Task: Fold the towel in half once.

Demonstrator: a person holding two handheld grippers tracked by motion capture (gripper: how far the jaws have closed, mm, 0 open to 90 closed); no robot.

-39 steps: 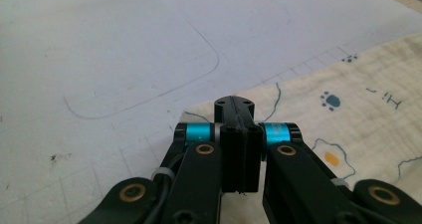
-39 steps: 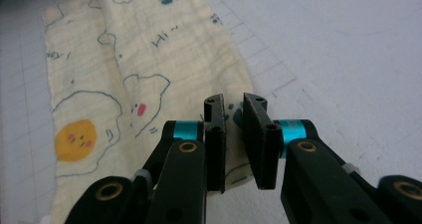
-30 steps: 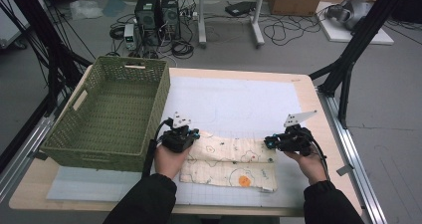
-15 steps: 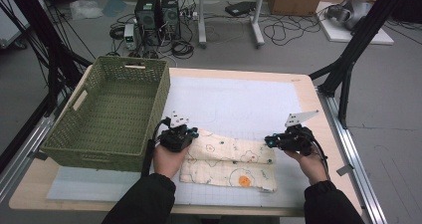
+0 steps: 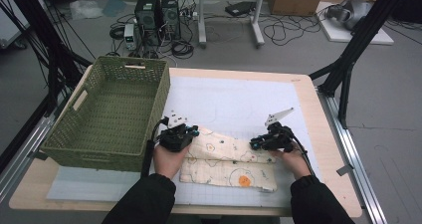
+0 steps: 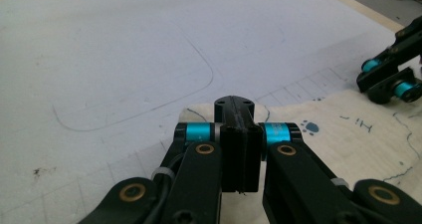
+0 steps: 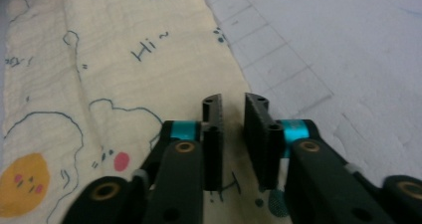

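Left gripper pinches the soft, light printed cloth; your right gripper, jaws narrowly parted, should nip its edge.

- You've got even, soft overhead light in the high view; the white mat reads bright without glare.
- Your sleeves go nearly black, with little detail in them.
- Shadows are faint, just a soft dark edge beside the green basket.
- In the left gripper view, the mat looks washed out and pale, the far gripper a bit soft.
- In the right gripper view, the cloth print is slightly blurred, and the near black jaws are dark and soft-edged.
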